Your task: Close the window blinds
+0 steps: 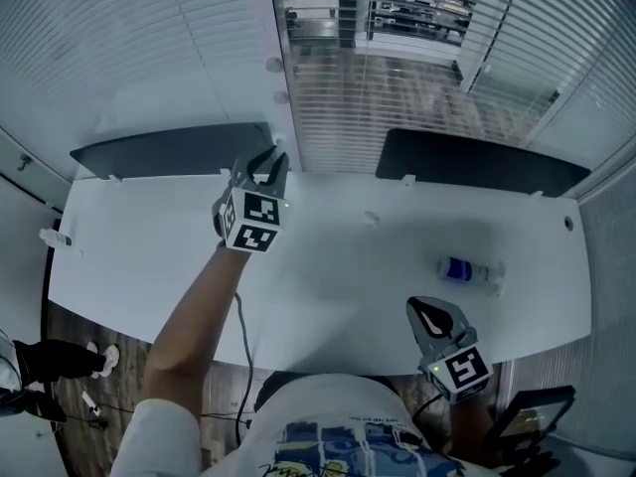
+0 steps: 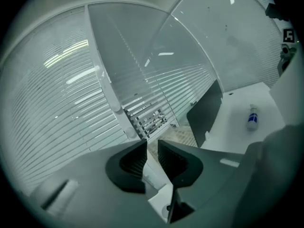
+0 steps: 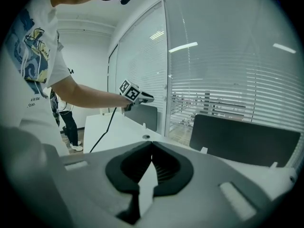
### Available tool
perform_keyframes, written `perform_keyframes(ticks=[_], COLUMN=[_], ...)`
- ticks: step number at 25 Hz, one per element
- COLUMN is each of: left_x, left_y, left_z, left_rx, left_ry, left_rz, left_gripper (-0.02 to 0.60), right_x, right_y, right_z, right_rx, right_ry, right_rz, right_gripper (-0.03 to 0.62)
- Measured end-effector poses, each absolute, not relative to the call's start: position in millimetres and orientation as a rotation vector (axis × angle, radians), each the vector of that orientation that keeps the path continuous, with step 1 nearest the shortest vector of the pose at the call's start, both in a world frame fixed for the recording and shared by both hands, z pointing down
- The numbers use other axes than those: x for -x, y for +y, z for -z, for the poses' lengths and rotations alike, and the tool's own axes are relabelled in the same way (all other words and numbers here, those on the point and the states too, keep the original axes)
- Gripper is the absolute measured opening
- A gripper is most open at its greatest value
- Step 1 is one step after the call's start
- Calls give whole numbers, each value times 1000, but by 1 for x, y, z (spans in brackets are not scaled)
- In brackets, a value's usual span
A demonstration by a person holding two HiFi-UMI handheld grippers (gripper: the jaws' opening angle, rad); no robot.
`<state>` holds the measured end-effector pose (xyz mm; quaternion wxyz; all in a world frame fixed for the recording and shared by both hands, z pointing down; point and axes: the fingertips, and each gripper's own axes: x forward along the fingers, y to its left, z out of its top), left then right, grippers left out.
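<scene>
Left gripper view is showing the left gripper (image 2: 152, 145) with its jaws standing a narrow gap apart and nothing clamped between them; through that gap a strip of the white window post (image 2: 105, 77) and the blinds (image 2: 57, 103) is showing. Head view is placing this gripper (image 1: 268, 159) at the far edge of the white desk (image 1: 328, 266), just beside the foot of the post (image 1: 278, 68), with the person's bare forearm (image 1: 194, 311) stretching out over the desk behind the marker cube (image 1: 250, 222) and a thin cable (image 1: 241, 338) hanging under the arm. The right gripper (image 3: 151, 145) is clenched, its jaw tips meeting on nothing, and it is hovering low at the near edge of the desk (image 1: 425, 314), well apart from the window. The blinds are hanging down over the panes along the far side of the desk: the blind left of the post (image 1: 149, 38) is looking nearly flat, while the slats of the middle blind (image 1: 397, 87) are letting the outside show through. Two dark partition panels (image 1: 169, 149) (image 1: 477, 162) are standing at the desk's far edge, and a small bottle (image 1: 462, 269) is lying on its side on the desk between the right gripper and the right-hand panel.
</scene>
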<state>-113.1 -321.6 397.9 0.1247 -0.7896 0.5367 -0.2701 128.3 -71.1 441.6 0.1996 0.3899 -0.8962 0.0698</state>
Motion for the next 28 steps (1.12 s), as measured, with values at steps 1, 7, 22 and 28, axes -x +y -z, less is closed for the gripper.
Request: perform_keyframes(ticks=[1, 7, 22, 28], left_x=[117, 131, 128, 126], left_y=[-331, -381, -454, -460], left_z=[-397, -400, -405, -404], left_rx=[2280, 2195, 1884, 1867], left_ry=[1582, 1595, 1454, 1402], left_rz=[795, 903, 1120, 1152], left_gripper=[81, 107, 147, 146], right_x=[-130, -139, -156, -157], right_y=[-72, -77, -102, -104], right_z=[-442, -440, -456, -461], right_rx=[-1091, -1093, -1112, -1110], right_ry=[-2507, -2470, -2441, -2434], right_rz=[-193, -219, -258, -280], right_gripper=[3, 3, 3, 3])
